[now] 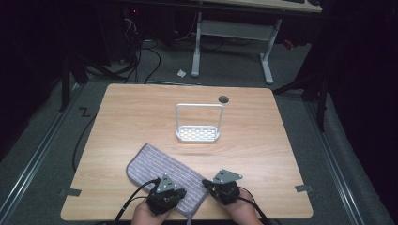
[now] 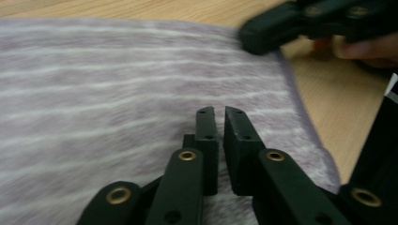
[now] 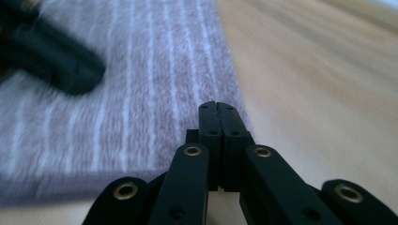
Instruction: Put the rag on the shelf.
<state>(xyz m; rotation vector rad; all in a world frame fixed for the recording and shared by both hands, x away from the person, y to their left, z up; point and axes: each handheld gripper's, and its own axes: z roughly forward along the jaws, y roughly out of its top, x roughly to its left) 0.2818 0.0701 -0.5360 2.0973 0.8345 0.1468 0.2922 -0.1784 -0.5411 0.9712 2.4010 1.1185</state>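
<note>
At the near edge of the tabletop (image 1: 263,136), two hands enter from below, each holding a hand-held gripper. The left hand-held gripper (image 1: 180,192) sits low over the near end of the striped purple cloth (image 1: 155,166), angled toward the right; in the left gripper view its jaws stand almost together, a narrow slit between them, nothing held, hovering above the cloth (image 2: 117,93). The right hand-held gripper (image 1: 205,183) points left, its tip at the cloth's near right corner; in the right gripper view its jaws are pressed fully together, empty, over the cloth's edge (image 3: 141,70). The cloth lies flat, running diagonally. Farther off, at mid-table, stands a white rack (image 1: 198,133) with an upright hoop handle, well apart from the cloth.
</note>
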